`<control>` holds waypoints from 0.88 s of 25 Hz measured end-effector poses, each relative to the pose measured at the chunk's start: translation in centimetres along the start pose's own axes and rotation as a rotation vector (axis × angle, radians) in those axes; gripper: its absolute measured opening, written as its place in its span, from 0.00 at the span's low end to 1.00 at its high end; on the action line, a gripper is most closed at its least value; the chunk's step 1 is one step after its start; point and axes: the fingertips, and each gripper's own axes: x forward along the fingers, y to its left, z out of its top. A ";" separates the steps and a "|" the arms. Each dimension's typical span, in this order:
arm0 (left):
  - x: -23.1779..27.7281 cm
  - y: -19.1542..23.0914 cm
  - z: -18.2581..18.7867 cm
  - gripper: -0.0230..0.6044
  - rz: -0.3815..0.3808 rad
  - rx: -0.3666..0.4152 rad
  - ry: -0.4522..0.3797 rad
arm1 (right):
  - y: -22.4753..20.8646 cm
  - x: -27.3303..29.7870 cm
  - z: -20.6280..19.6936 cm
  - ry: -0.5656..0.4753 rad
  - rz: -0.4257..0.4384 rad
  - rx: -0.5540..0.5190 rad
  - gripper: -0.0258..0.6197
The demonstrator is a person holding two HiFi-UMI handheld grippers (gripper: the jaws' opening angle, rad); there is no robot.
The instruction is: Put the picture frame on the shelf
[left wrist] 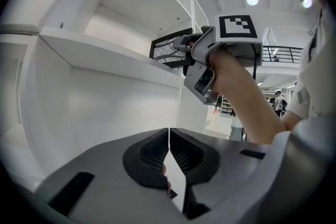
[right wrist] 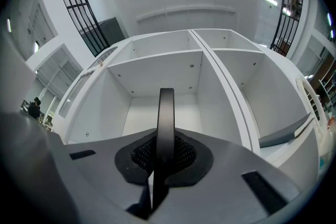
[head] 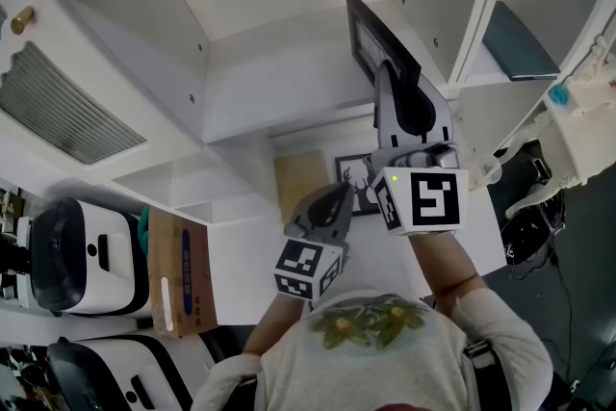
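Note:
The black picture frame [head: 372, 41] is edge-on at the mouth of a white shelf compartment [head: 279, 72], with my right gripper [head: 397, 89] shut on its lower edge. In the right gripper view the frame [right wrist: 166, 123] rises as a thin dark strip between the jaws, in front of the open compartment [right wrist: 157, 94]. The left gripper view shows the frame [left wrist: 167, 50] just over the shelf board [left wrist: 105, 57], held by the right gripper [left wrist: 202, 63]. My left gripper [head: 322, 218] hangs lower, shut and holding nothing [left wrist: 169, 152].
A vertical divider [right wrist: 223, 86] separates a right compartment with a flat grey-blue item [head: 520, 43]. Below the shelf lie another framed picture [head: 354, 178] and a tan board [head: 300, 183]. A cardboard box [head: 181, 276] and white appliances [head: 82, 255] stand at left.

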 end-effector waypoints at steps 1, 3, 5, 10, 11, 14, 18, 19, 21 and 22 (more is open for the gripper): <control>0.0 0.0 0.0 0.09 0.000 -0.001 0.000 | 0.0 0.1 0.0 0.002 0.000 0.000 0.10; 0.1 0.1 -0.1 0.09 0.000 -0.001 0.000 | -0.1 0.2 -0.1 0.003 -0.001 0.002 0.10; 0.1 0.1 -0.2 0.09 0.000 -0.002 0.001 | -0.1 0.3 -0.2 0.005 -0.002 0.004 0.10; 0.1 0.3 -0.3 0.09 0.004 -0.004 0.000 | -0.2 0.6 -0.4 0.011 -0.003 0.005 0.10; 0.1 0.4 -0.3 0.09 0.004 -0.005 0.000 | -0.2 0.7 -0.5 0.015 -0.004 0.005 0.10; 0.2 0.5 -0.3 0.09 0.004 -0.007 0.000 | -0.1 1.1 -0.6 0.025 -0.004 0.000 0.10; 0.2 0.5 -0.5 0.09 0.005 -0.008 0.004 | -0.2 1.3 -0.9 0.033 -0.002 0.005 0.10; 0.2 0.5 -0.5 0.09 0.005 -0.008 0.005 | -0.2 1.4 -0.9 0.034 0.000 0.005 0.10; 0.2 0.5 -0.6 0.09 0.005 -0.008 0.006 | -0.2 1.6 -1.0 0.037 0.004 0.003 0.10; 0.2 0.5 -0.5 0.09 0.005 -0.009 0.005 | -0.2 1.7 -1.0 0.040 0.004 0.002 0.10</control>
